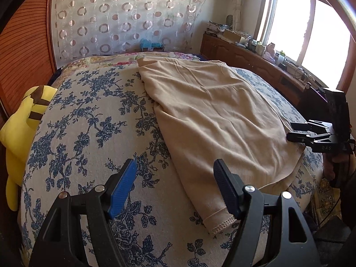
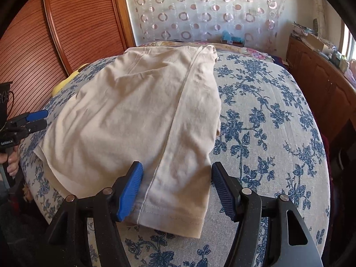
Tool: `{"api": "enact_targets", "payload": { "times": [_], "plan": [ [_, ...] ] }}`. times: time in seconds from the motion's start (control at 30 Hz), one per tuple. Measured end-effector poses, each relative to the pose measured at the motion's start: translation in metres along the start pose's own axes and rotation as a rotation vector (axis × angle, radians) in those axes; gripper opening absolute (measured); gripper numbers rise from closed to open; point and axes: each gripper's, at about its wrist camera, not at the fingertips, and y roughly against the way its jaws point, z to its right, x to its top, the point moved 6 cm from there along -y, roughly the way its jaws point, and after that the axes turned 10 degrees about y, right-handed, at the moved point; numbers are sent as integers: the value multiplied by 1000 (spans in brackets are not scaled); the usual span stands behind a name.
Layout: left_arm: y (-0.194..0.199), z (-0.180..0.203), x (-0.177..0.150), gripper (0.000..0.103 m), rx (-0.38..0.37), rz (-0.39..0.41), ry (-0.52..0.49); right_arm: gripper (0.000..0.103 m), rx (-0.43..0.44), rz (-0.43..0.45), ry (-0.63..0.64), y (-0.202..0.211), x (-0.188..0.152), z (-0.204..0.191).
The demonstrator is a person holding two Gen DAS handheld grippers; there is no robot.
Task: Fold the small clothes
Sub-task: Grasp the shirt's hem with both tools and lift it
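Jaws of both grippers gape over the beige garment point(image 2: 138, 115).

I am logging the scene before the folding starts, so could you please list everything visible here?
garment: one, beige, spread flat on the bed, hemmed leg ends nearest the cameras.
bedspread: one, cream with blue flowers, covering the bed.
plush toy: one, yellow with brown stripes, at the bed's edge by the wardrobe.
wardrobe: one, reddish-brown slatted doors, beside the bed.
curtain: one, white with ring pattern, behind the bed.
sideboard: one, brown wood, cluttered top, under the window.
window: one, bright, by the sideboard.
left gripper: black, blue pads, jaws open over one hem corner.
right gripper: same, jaws open astride the other hem.
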Motion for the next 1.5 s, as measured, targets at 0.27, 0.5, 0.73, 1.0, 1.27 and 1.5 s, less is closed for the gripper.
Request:
{"api": "enact_targets", "payload": {
  "times": [0.27, 0.5, 0.73, 1.0, 1.27, 1.5],
  "plan": [
    [0, 10, -20, 52, -64, -68, 5, 38, 8, -2, 46, -9, -2, -13],
    [-1, 21, -31, 36, -104, -91, -4, 30, -7, -11, 48, -7, -2, -9],
    [-1, 26, -34, 7, -139, -103, -8, 46, -15, -3, 36, -3, -7, -8],
    [25, 41, 5, 5, -236, -13, 14, 5, 94, 14, 112, 2, 0, -30],
    [27, 38, 101, 5, -262, 92, 44, 5, 90, 164, 110, 33, 82, 5],
    [-50, 7, 192, 5, -155, 86, 75, 5, 7, 145, 140, -31, 174, 48]
  ]
}}
